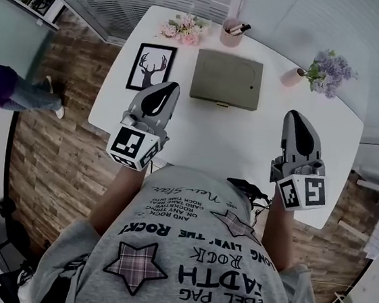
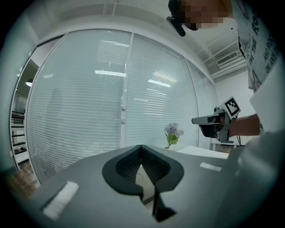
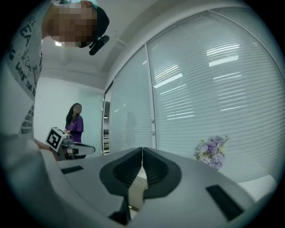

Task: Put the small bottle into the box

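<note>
White bench (image 1: 245, 140) has the box (image 1: 226, 79) lid-down and no small bottle in sight, maybe it's inside already, left tongs (image 2: 141, 148) and right tongs (image 3: 142, 150) both pinched closed, empty.

An office (blind-covered glass partitions (image 2: 80, 116), white meeting table (image 1: 245, 141)).

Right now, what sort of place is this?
Likely an office or meeting room: blind-covered glass walls, a white table bearing a closed box and purple flowers, wood-plank floor.
</note>
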